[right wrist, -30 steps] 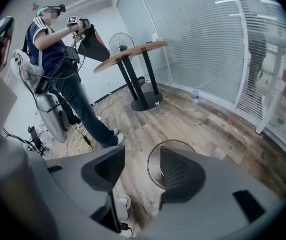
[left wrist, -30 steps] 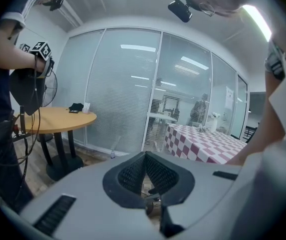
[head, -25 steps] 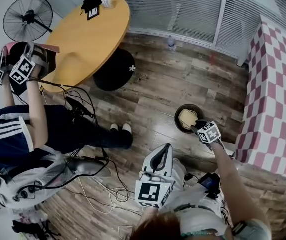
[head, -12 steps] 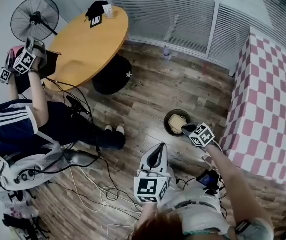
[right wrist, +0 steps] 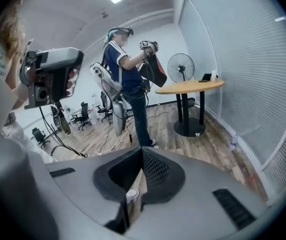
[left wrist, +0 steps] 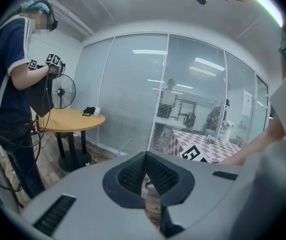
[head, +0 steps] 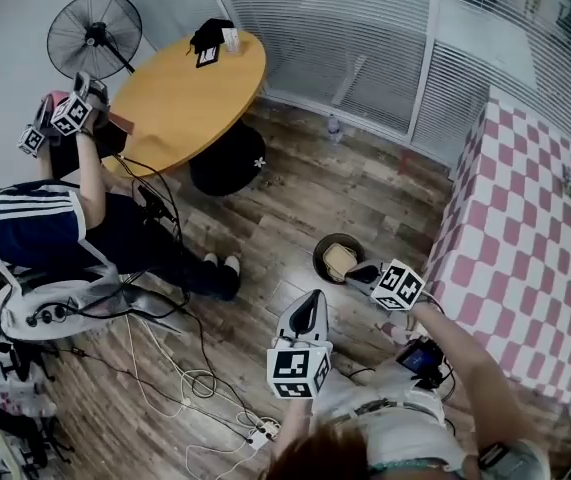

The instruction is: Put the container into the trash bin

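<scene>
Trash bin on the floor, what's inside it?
A pale tan container lies inside the round dark trash bin, filling most of it. The bin's bottom beneath it is covered, so anything under it cannot be seen. The right claw hides a bit of the rim.

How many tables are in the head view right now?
2. A round wooden table stands at upper left beside the fan; a checked-cloth table runs along the right edge. More may sit outside the frame.
</scene>
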The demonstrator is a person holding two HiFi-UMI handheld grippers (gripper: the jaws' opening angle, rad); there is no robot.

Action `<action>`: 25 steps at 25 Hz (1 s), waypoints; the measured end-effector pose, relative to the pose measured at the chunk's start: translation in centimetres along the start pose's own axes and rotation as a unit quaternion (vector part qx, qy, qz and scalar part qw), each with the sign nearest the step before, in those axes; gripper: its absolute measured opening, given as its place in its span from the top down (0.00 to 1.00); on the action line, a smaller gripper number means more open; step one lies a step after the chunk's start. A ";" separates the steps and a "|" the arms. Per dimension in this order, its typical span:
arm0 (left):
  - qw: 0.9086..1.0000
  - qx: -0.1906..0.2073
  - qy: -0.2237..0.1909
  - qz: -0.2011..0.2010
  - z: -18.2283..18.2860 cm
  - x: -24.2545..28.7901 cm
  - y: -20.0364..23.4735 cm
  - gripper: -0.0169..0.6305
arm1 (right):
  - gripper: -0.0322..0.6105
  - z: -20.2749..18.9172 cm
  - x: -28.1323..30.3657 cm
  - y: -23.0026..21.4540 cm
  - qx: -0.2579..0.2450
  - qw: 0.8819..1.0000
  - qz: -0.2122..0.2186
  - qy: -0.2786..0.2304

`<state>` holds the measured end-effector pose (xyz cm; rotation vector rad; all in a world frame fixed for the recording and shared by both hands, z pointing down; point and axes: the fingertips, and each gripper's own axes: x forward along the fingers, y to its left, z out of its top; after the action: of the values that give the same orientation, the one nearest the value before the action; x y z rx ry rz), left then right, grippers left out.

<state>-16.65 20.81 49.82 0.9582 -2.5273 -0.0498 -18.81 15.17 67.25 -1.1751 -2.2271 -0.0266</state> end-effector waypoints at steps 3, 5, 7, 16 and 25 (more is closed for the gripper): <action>1.000 -0.007 -0.006 0.007 0.0 -0.4 -0.9 0.97 | 0.96 2.9 -2.4 1.8 -0.045 0.999 0.005 -0.023; 1.000 -0.008 -0.010 0.007 0.3 -0.5 -1.5 0.97 | 0.96 5.5 -4.0 2.9 -0.062 0.997 0.006 -0.048; 1.000 -0.005 -0.012 0.005 0.4 -0.5 -1.9 0.96 | 0.96 7.6 -5.2 4.1 -0.071 0.995 0.008 -0.075; 0.999 0.016 -0.034 0.006 1.8 -1.5 -2.0 0.97 | 0.96 13.0 -8.1 9.7 -0.091 0.983 0.006 -0.159; 0.996 0.019 -0.087 -0.004 5.9 -2.3 -3.4 0.96 | 0.96 17.0 -12.7 10.6 -0.092 0.969 -0.038 -0.228</action>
<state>-15.40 19.01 43.00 1.0190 -2.6929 -0.0907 -14.14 17.01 44.10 -1.2943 -2.7209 0.0070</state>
